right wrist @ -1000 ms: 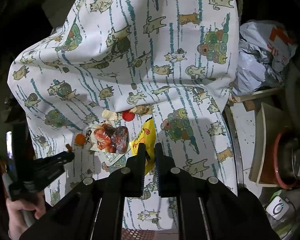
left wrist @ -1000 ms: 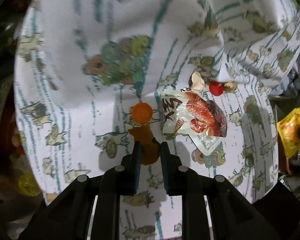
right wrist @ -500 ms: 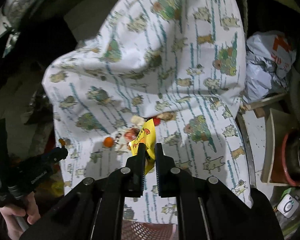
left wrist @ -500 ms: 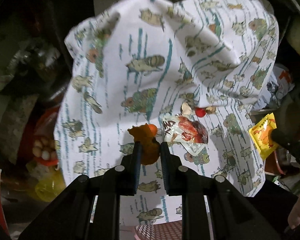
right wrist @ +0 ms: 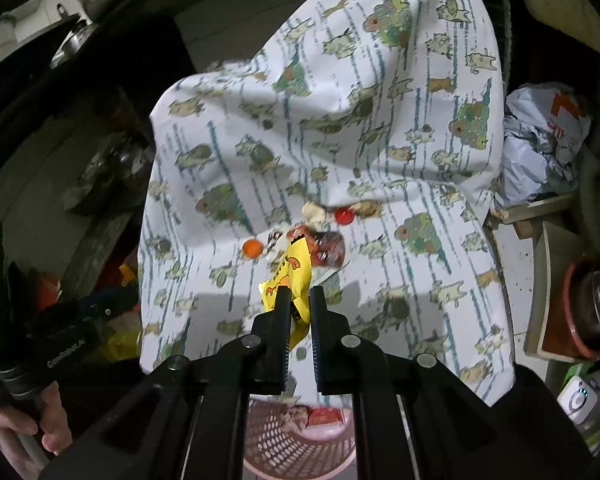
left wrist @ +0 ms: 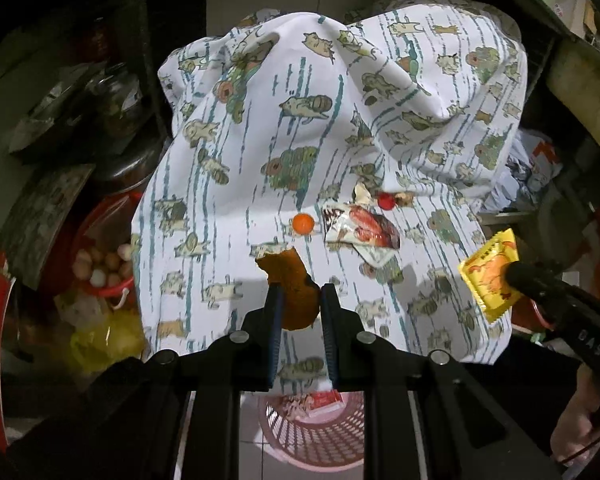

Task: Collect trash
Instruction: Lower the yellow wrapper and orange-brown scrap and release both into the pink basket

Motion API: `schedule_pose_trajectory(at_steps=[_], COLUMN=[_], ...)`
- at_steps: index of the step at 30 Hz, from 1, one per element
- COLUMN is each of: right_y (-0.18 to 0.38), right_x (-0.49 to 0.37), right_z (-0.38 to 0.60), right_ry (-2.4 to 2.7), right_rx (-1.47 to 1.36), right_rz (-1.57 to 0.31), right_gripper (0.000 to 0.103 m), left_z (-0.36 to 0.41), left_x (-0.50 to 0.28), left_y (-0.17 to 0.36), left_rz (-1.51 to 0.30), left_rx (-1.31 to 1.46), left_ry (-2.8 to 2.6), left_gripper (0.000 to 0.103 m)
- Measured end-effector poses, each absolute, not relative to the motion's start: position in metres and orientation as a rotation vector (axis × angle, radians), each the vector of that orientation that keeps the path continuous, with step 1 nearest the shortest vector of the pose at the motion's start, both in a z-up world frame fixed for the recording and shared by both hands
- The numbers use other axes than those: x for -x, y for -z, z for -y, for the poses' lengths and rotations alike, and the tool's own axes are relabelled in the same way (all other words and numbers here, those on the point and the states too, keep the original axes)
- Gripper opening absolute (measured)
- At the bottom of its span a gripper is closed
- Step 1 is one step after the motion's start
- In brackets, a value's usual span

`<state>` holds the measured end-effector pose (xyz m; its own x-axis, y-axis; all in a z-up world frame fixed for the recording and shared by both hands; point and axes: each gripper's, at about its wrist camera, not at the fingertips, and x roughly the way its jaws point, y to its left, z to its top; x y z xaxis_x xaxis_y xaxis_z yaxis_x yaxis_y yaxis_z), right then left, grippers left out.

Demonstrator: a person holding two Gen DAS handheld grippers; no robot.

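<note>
Orange-brown peel, a torn curled scrap [left wrist: 290,280], is pinched between the left gripper [left wrist: 299,300] jaws. A yellow printed foil sachet [right wrist: 290,280] is clamped in the right gripper [right wrist: 299,300]. Below both jaws a pink perforated plastic basket [left wrist: 316,436] is seen, apparently holding wrappers.

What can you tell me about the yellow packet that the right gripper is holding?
The yellow packet is a small flat sachet of crinkled, glossy film, printed with orange cartoon figures and dark writing too small to read. The right gripper is shut on its lower part, so it stands roughly upright, lifted clear of the patterned cloth. Nothing else touches it. A pink basket sits on the floor below.
</note>
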<state>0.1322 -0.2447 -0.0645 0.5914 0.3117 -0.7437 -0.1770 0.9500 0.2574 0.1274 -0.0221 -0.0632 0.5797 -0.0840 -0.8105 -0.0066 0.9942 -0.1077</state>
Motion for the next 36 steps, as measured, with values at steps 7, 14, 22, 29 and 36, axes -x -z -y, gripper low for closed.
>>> schedule_pose_trajectory(at_steps=[7,14,22,29,36], right_y=[0.079,0.102,0.160,0.229,0.282], right_x=[-0.105,-0.090,-0.077,-0.078,-0.095], right_z=[0.228,0.213,0.191,0.178,0.175], right_ry=[-0.300,-0.311,-0.354,-0.370,-0.330], right_rx=[-0.126,-0.070,-0.008,0.044,0.054], right_rz=[-0.936,-1.008,-1.206,-1.408,-1.477], right_gripper=[0.010,0.010,0.010,0.010,0.010], left_z=[0.015,0.013,0.006,0.006,0.010], left_x=[-0.093,-0.081,-0.082,-0.086,-0.089], left_y=[0.077,0.104,0.128,0.139,0.152], left_rz=[-0.992,-1.089,-1.158,-1.192,-1.234], left_rx=[0.119,0.155,0.173,0.176,0.178], left_ry=[0.055,0.085,0.059,0.056,0.060], left_gripper=[0.018,0.018,0.018,0.018,0.018])
